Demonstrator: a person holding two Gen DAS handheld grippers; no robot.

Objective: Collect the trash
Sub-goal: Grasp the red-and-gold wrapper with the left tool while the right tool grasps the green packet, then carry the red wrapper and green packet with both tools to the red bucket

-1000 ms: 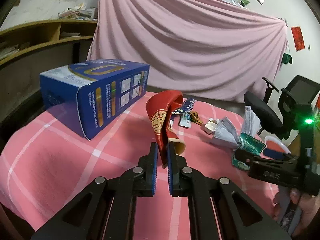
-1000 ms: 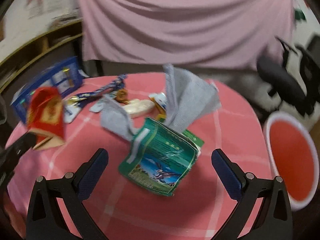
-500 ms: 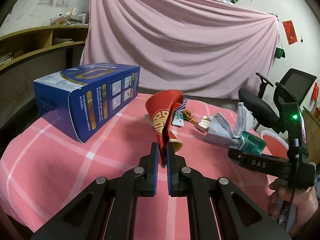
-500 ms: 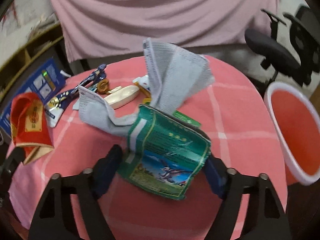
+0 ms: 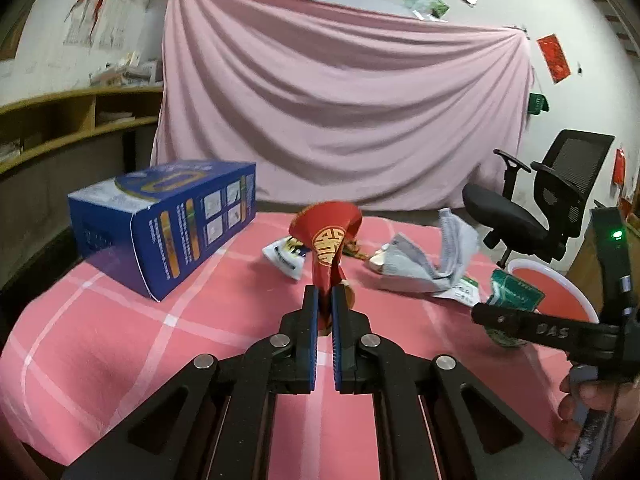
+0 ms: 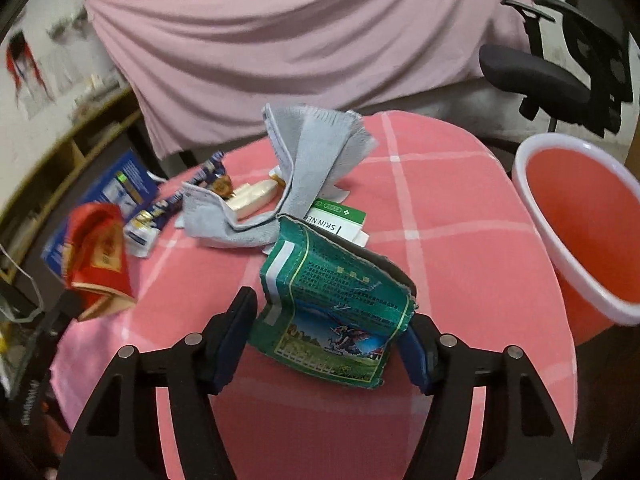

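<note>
My left gripper (image 5: 325,300) is shut on a red packet with a gold emblem (image 5: 331,240) and holds it upright above the pink checked table (image 5: 120,320). The packet also shows at the left of the right wrist view (image 6: 98,256). My right gripper (image 6: 328,336) has closed onto a green crumpled bag (image 6: 336,312), its jaws pressing both sides. The green bag and the right gripper show in the left wrist view (image 5: 516,292). A red bin with a white rim (image 6: 580,232) stands beside the table on the right.
A blue box (image 5: 168,216) stands at the table's left. A grey cloth (image 6: 304,160), a green-white card (image 6: 340,216), a cream object (image 6: 256,196) and small wrappers (image 6: 152,224) lie mid-table. A black office chair (image 5: 540,208) stands behind the bin.
My right gripper closed from wide open onto the green bag. My left gripper rose a little with the red packet.
</note>
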